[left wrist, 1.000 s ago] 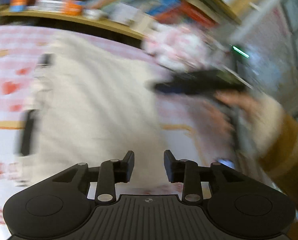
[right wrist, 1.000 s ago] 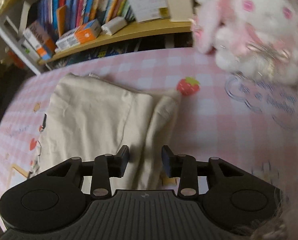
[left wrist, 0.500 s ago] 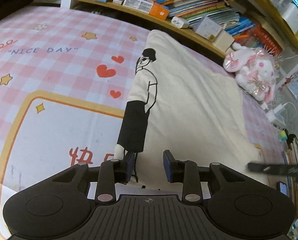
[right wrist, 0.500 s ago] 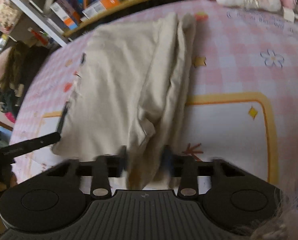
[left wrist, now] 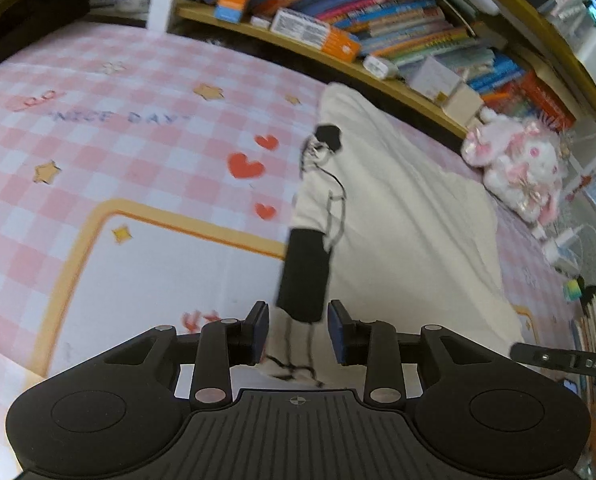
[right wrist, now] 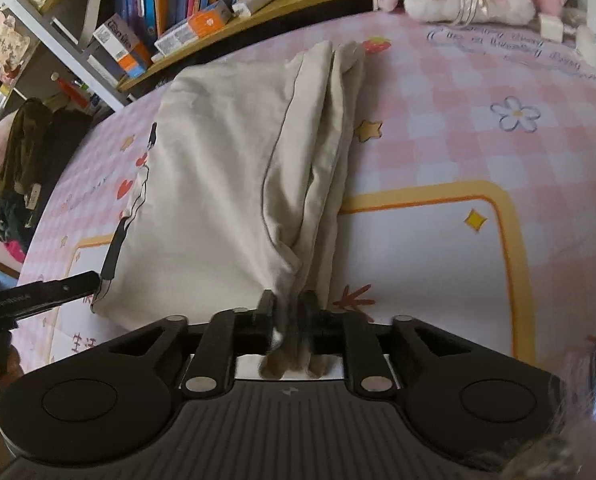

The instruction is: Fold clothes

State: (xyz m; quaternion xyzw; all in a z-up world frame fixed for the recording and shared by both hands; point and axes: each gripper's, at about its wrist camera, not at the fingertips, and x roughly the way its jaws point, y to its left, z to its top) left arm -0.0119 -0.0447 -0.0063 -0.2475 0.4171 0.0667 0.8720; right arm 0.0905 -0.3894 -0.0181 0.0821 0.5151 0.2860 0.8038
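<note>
Cream shirt (left wrist: 410, 240) flat on pink bedsheet (left wrist: 98, 152), printed-figure edge on left side, bunched folded layers along right.

Right gripper (right wrist: 288, 312): jaws clamped on bunched near corner, cloth pinched between fingers; just eased open a little, cloth between them all the same. Check pinch takes all layers before lifting.

Left gripper (left wrist: 296, 330): jaws apart, straddling near hem at printed figure's feet, not pressing. Lower, close on hem first.

Then lift both corners level, carry toward far end by bookshelf (left wrist: 338, 56), match edges, avoid dragging.
</note>
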